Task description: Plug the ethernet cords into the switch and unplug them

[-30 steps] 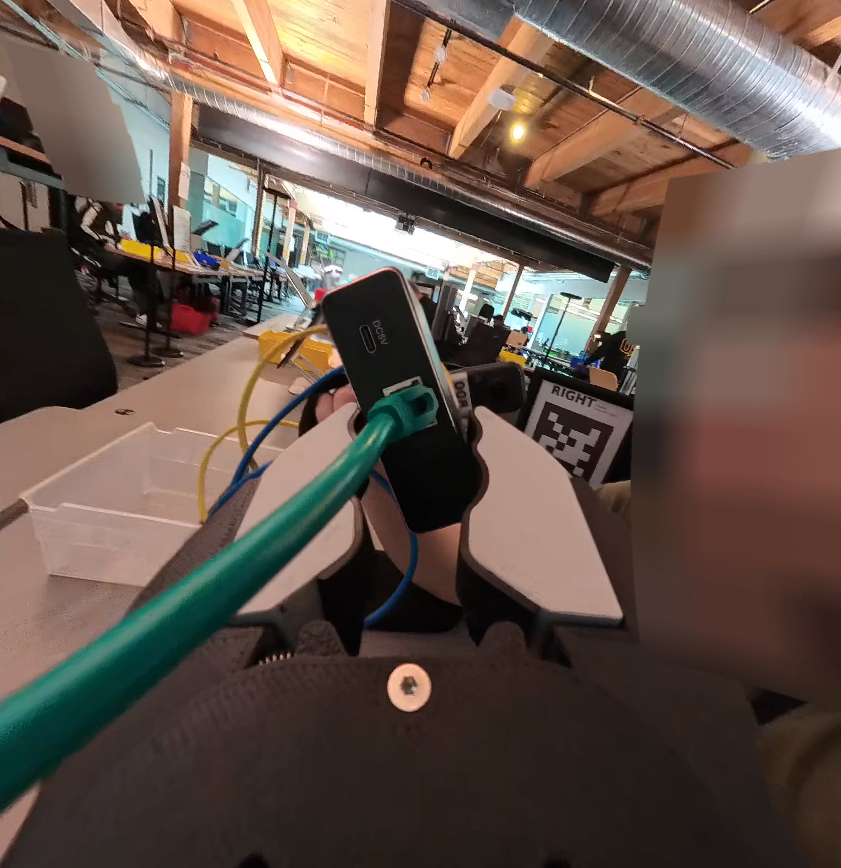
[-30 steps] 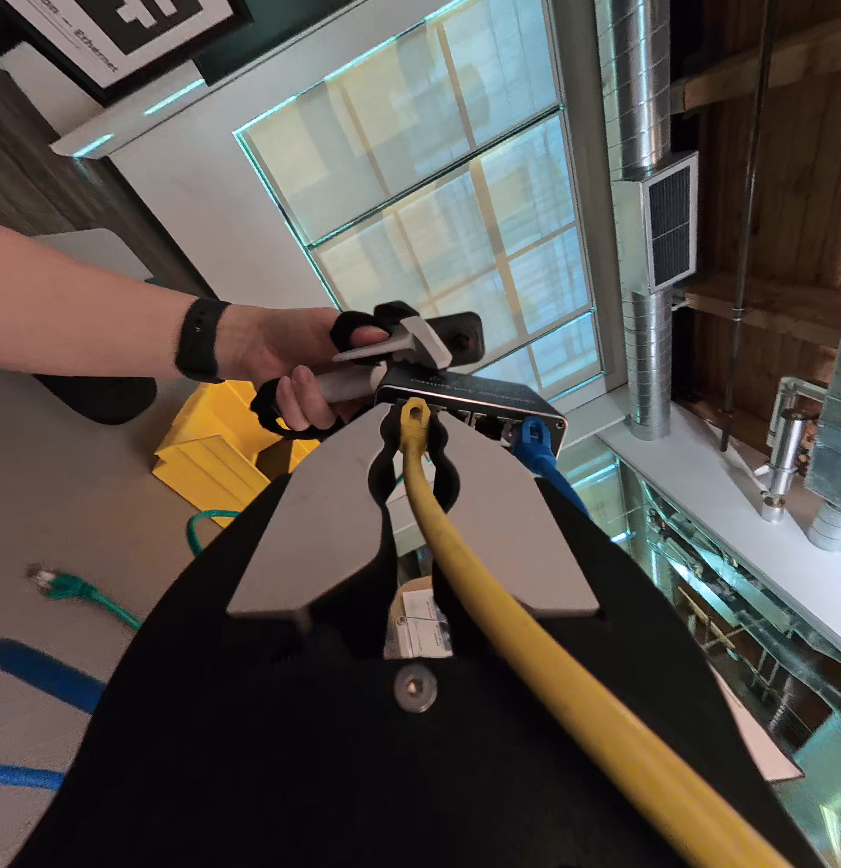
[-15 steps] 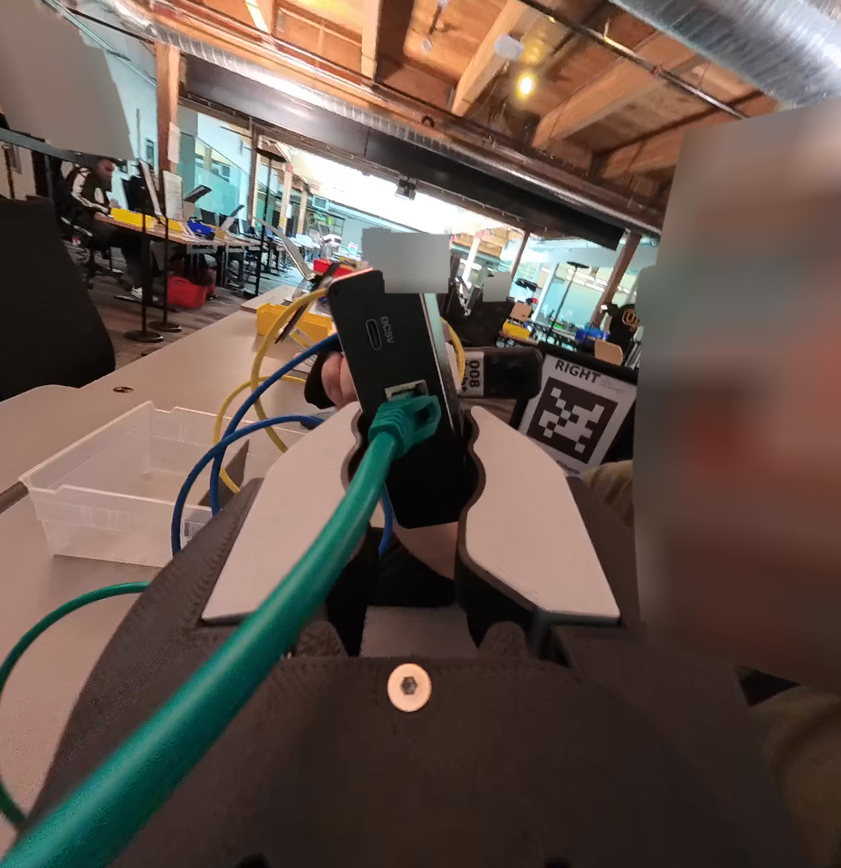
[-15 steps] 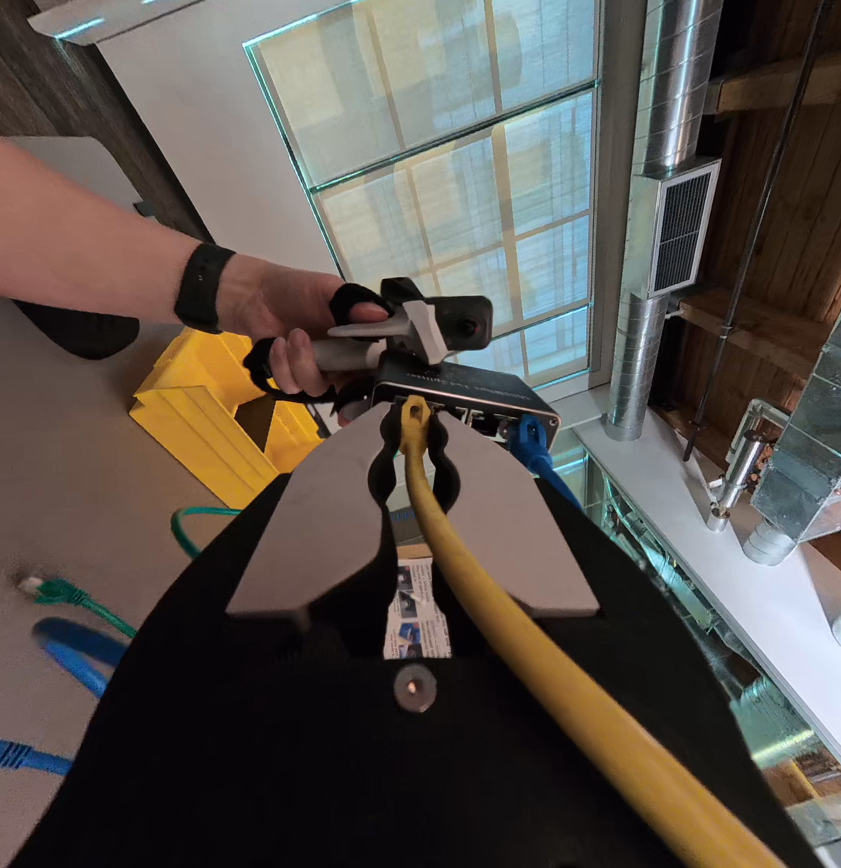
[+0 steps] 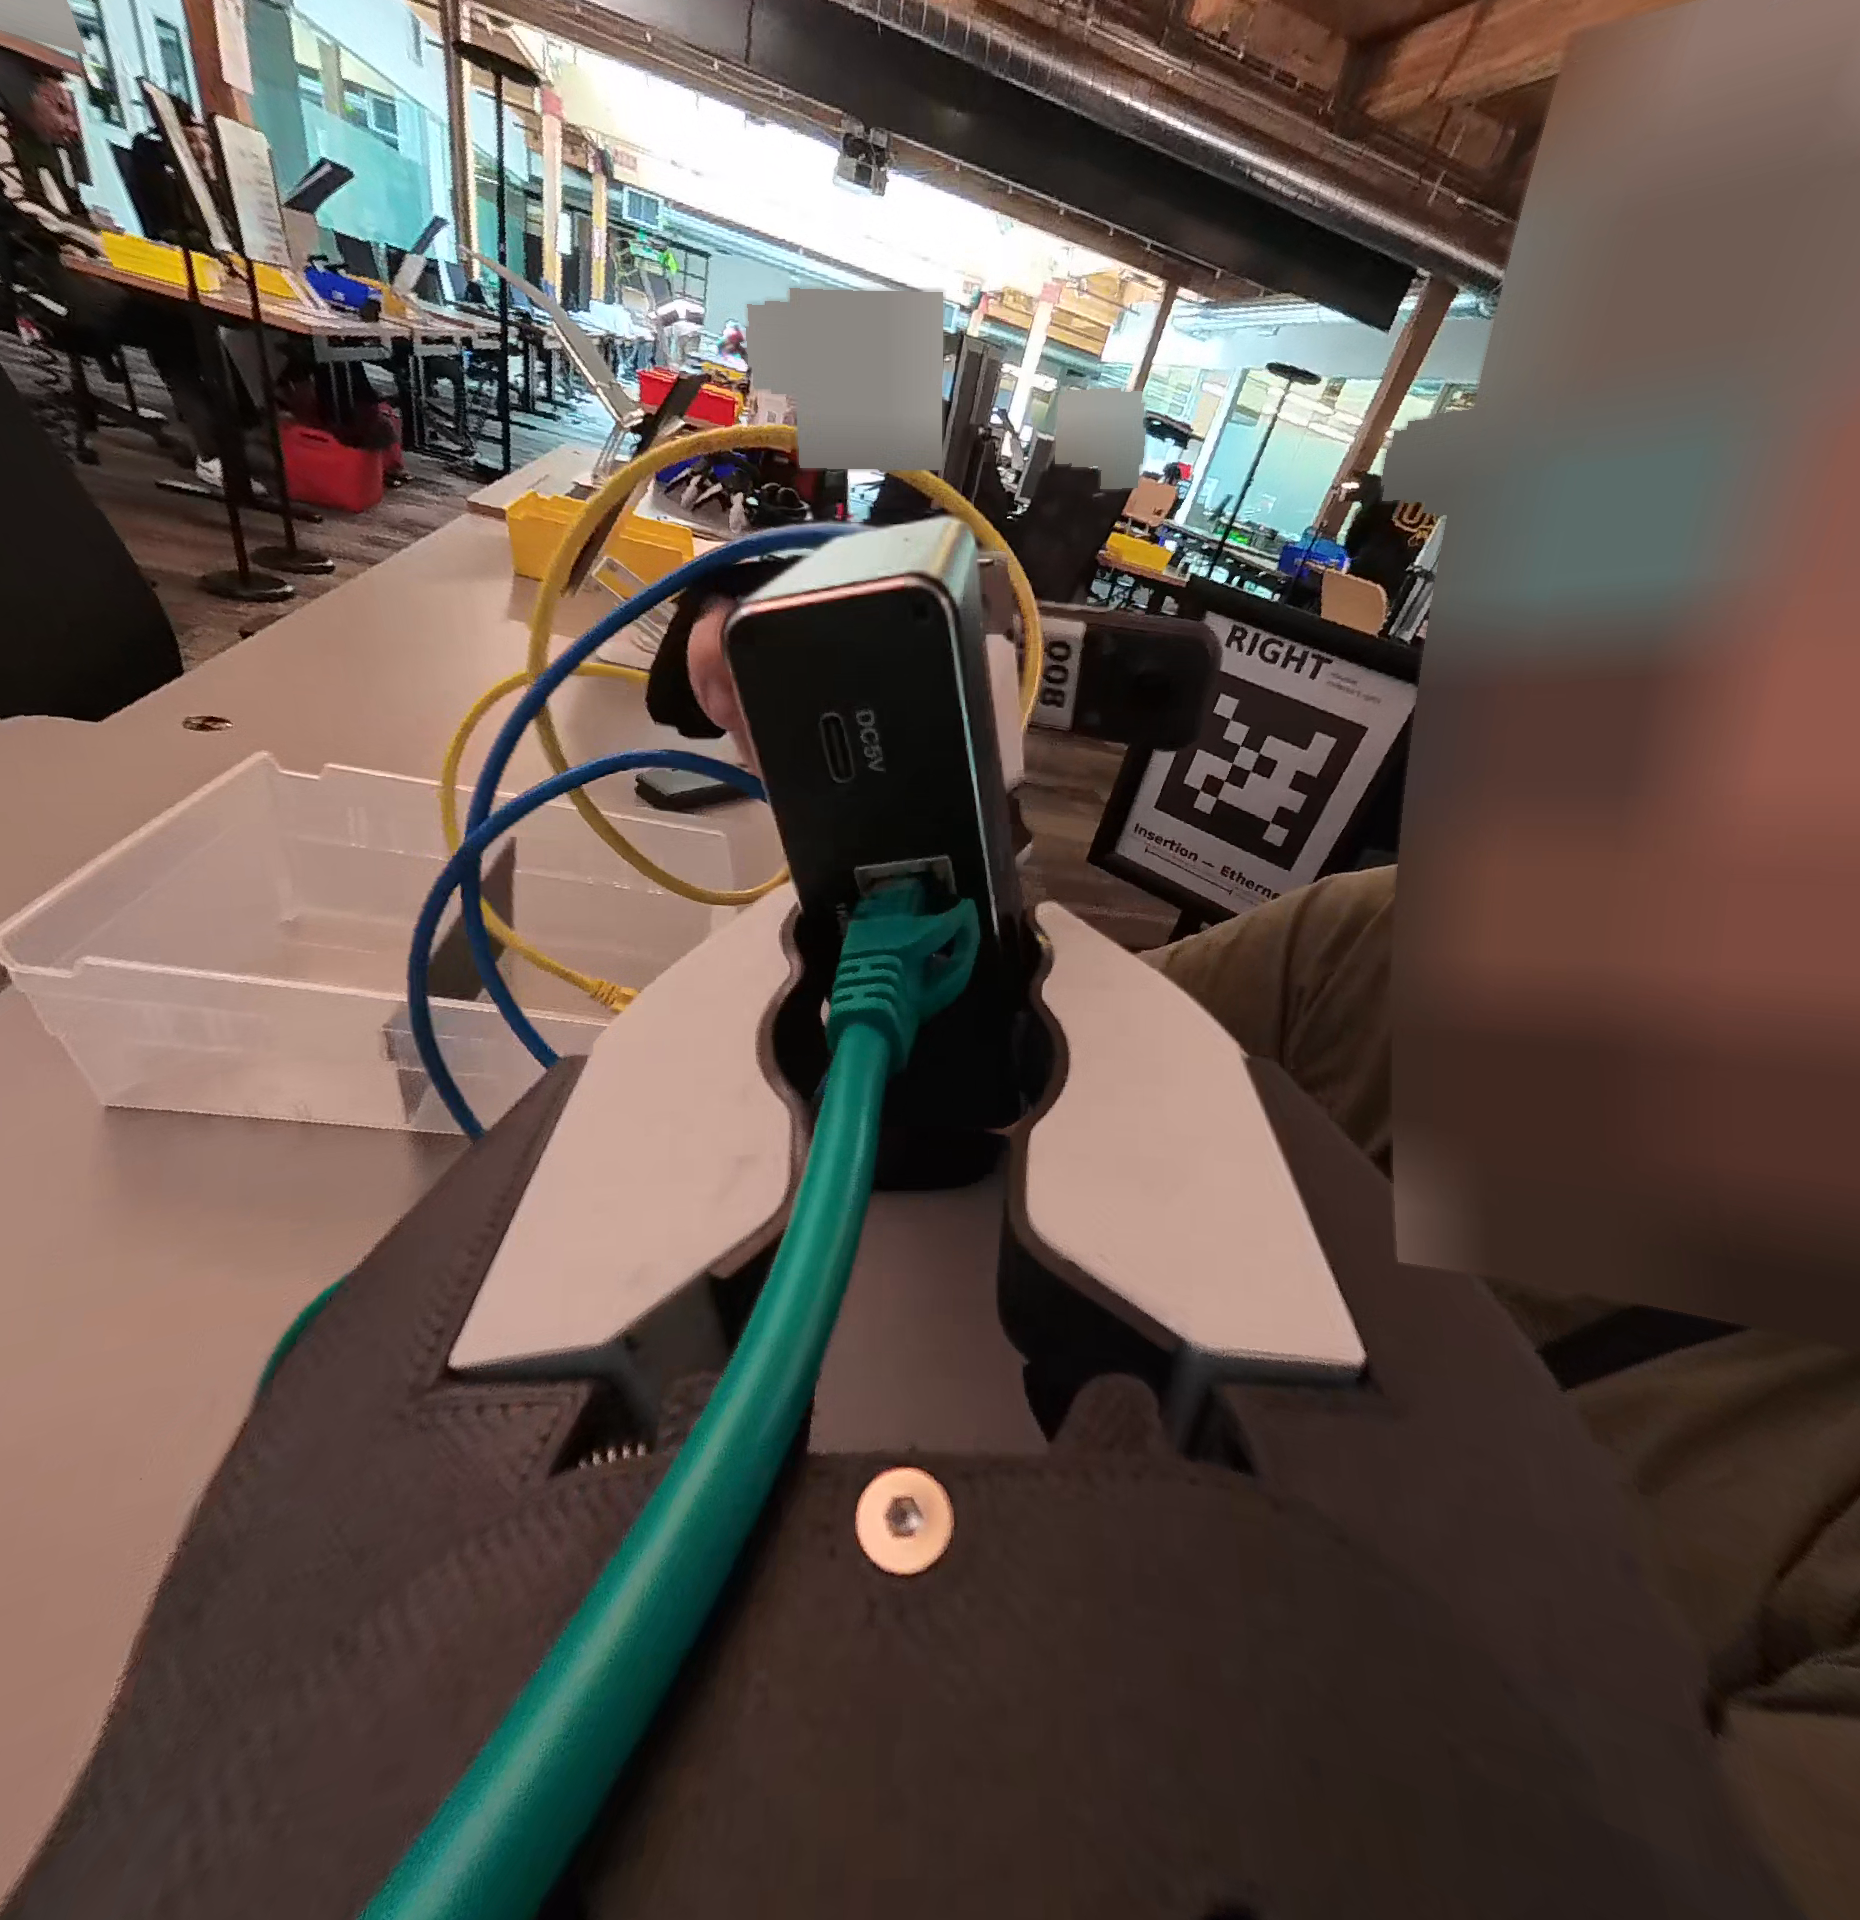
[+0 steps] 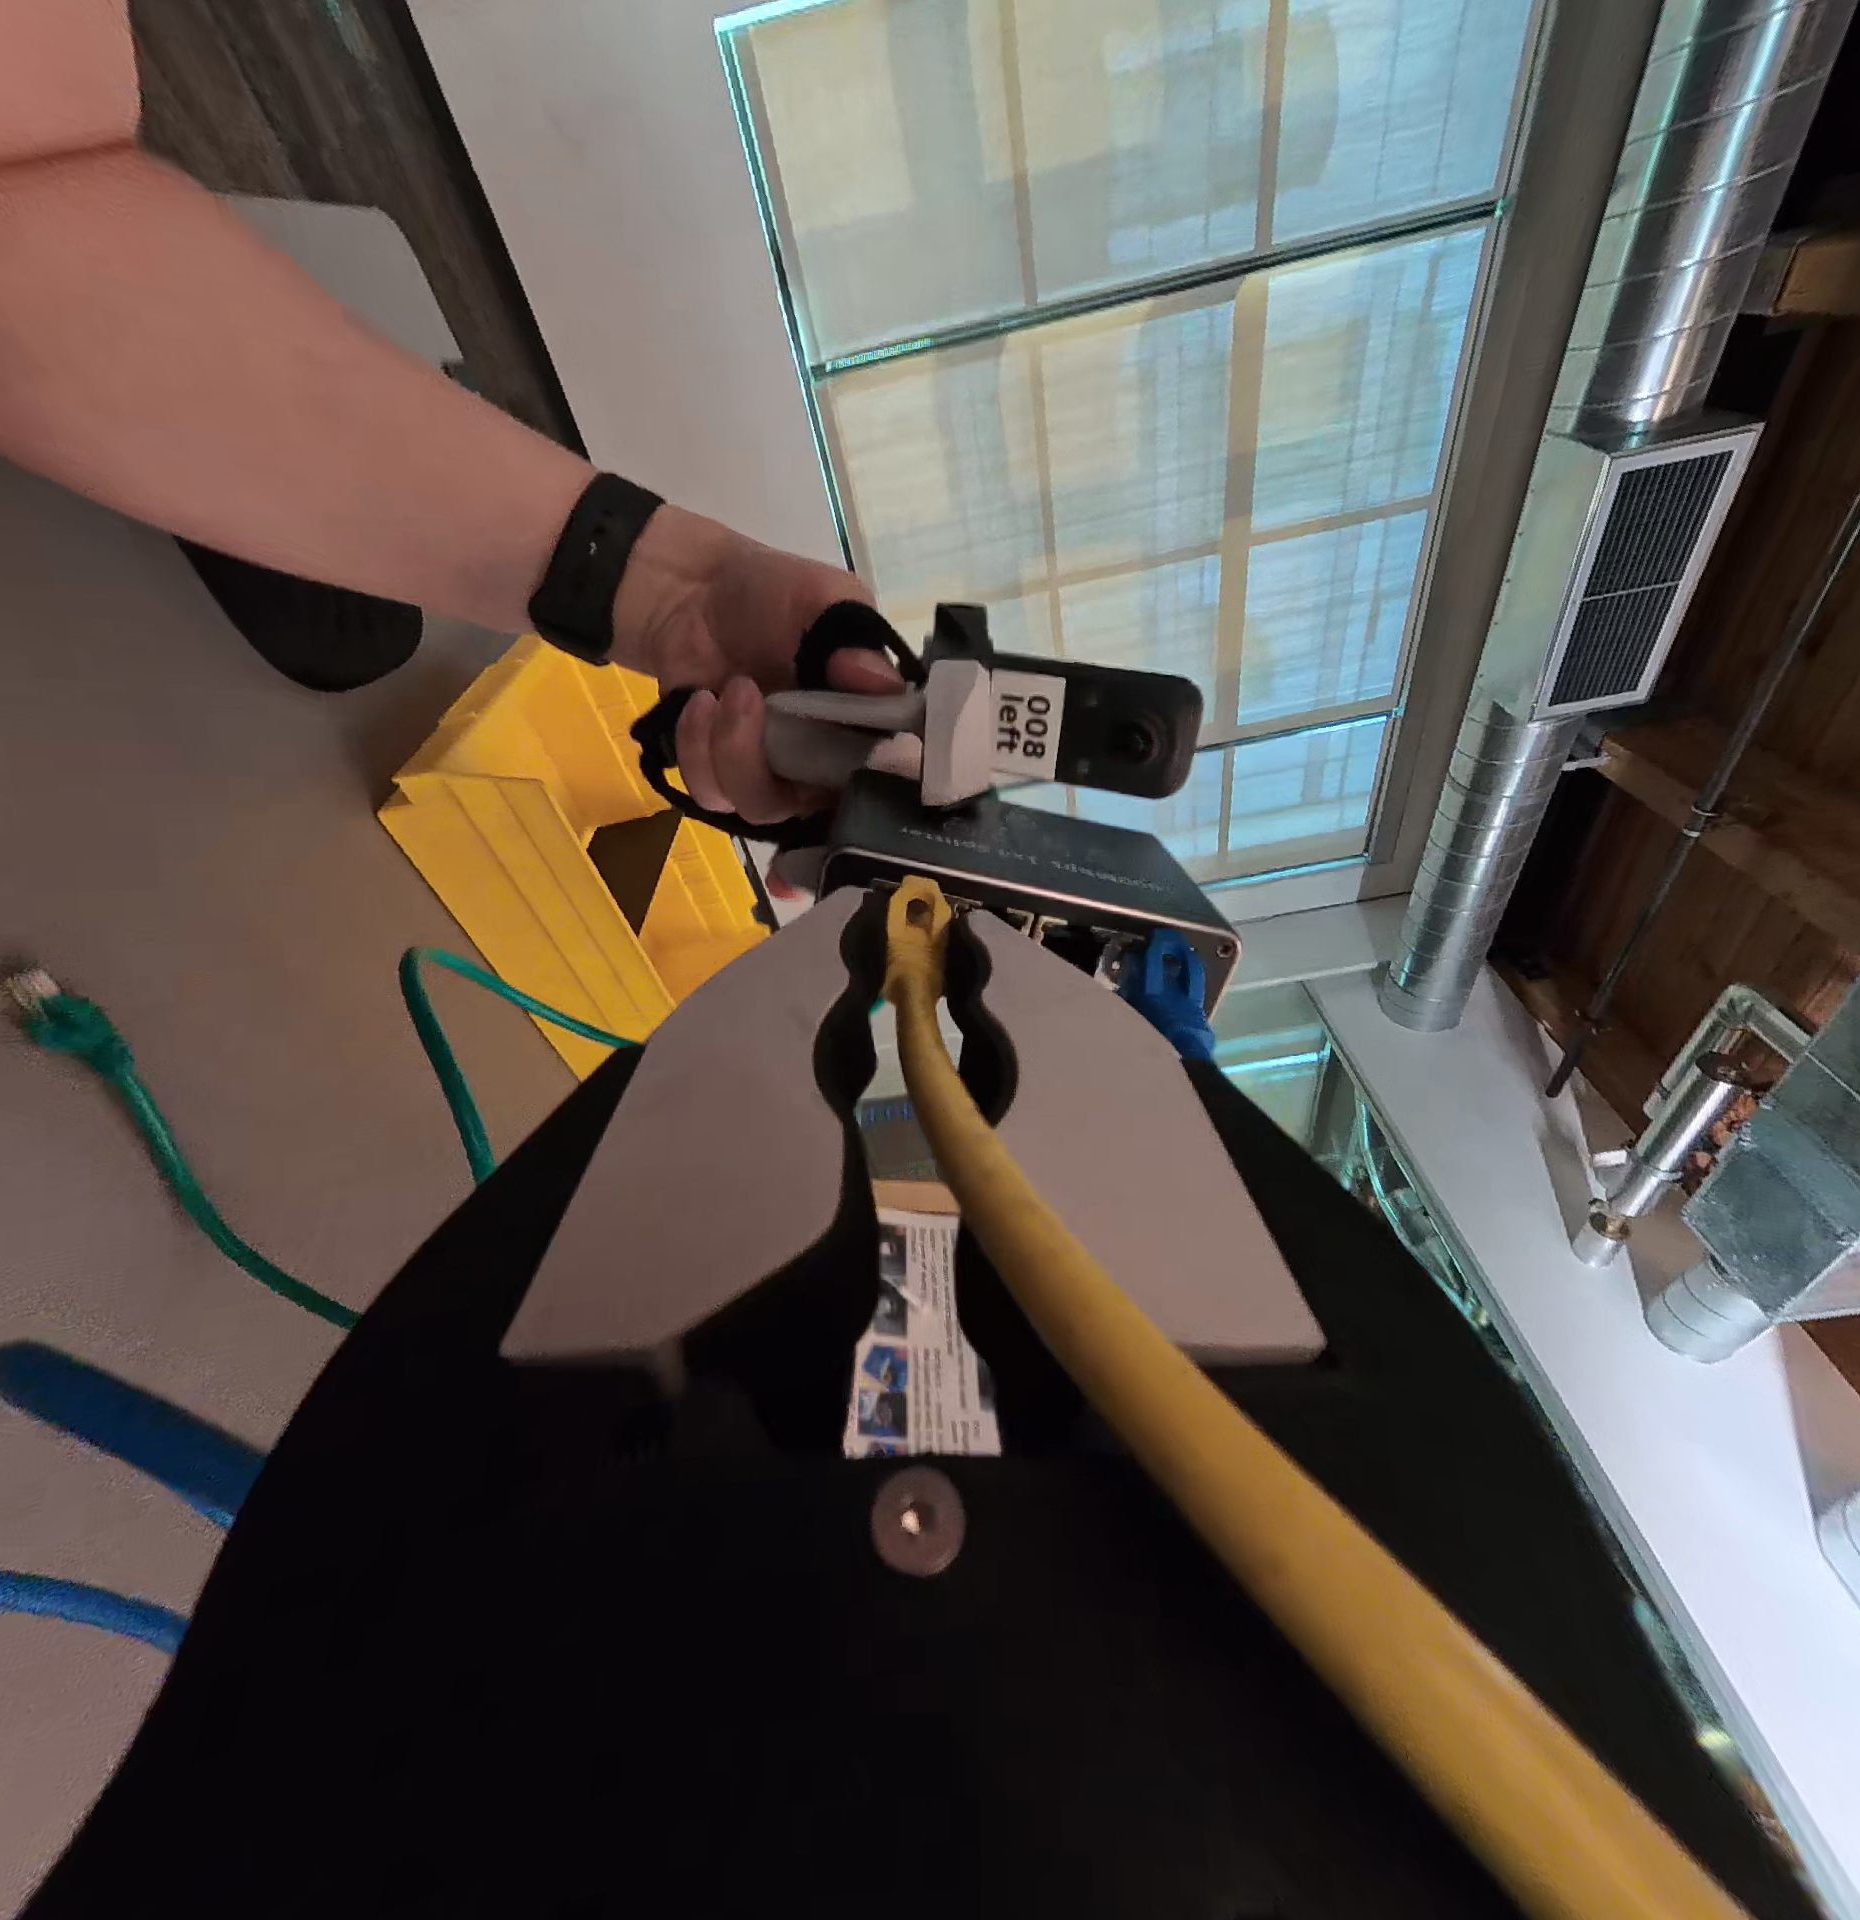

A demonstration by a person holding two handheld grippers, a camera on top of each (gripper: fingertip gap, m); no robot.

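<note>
In the left wrist view my left gripper (image 5: 915, 935) is shut on the lower end of the black switch (image 5: 864, 727) and holds it in the air. A green cord (image 5: 843, 1143) is plugged into the port on the switch's end face and runs back between my fingers. In the right wrist view my right gripper (image 6: 913, 935) is shut on the yellow cord's plug (image 6: 913, 914), which sits at the leftmost port of the switch (image 6: 1040, 862). How deep it sits is hidden. A blue plug (image 6: 1165, 987) sits in the rightmost port. Two middle ports are empty.
A clear plastic tray (image 5: 261, 935) stands on the grey table (image 5: 178, 1299) at left, with yellow (image 5: 552, 665) and blue (image 5: 438, 904) cord loops above it. The green cord's loose end (image 6: 53, 1008) lies on the table. A yellow bin (image 6: 552, 831) and a marker board (image 5: 1258, 769) stand nearby.
Both grippers and the switch have tilted and swung together, so the table and tray show more. The green cord now runs straight back between the left fingers. Both grips are unchanged.
</note>
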